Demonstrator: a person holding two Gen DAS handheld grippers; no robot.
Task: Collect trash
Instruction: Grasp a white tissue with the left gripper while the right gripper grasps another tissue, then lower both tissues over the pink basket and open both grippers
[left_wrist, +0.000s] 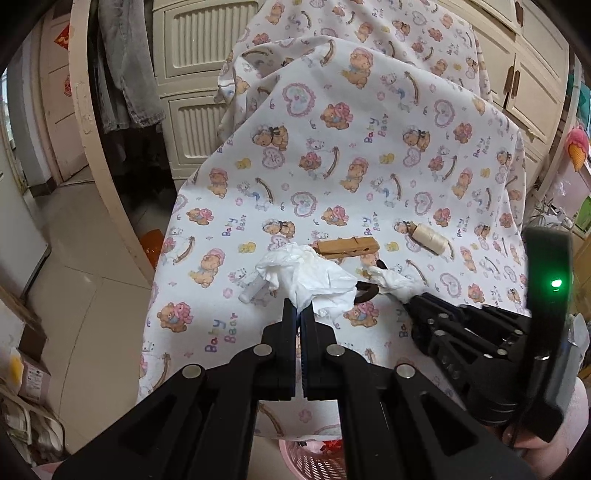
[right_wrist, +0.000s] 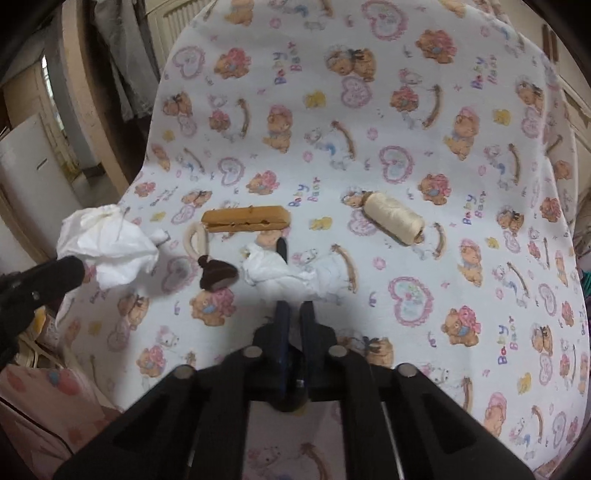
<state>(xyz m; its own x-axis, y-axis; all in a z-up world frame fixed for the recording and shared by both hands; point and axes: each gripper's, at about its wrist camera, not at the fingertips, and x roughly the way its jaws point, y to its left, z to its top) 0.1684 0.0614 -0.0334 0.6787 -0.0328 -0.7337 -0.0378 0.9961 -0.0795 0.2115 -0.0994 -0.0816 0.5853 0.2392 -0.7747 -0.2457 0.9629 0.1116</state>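
My left gripper is shut on a large crumpled white tissue and holds it over the teddy-bear cloth; the same tissue shows in the right wrist view at the left. My right gripper is shut on a smaller crumpled white tissue that lies on the cloth; it shows in the left wrist view too. A pink basket sits below the left gripper at the table's front edge.
On the cloth lie a wooden clothespin, a spool of cream thread, a dark brown cap-shaped piece, a beige loop and a small white tube. Cabinets and hanging clothes stand behind.
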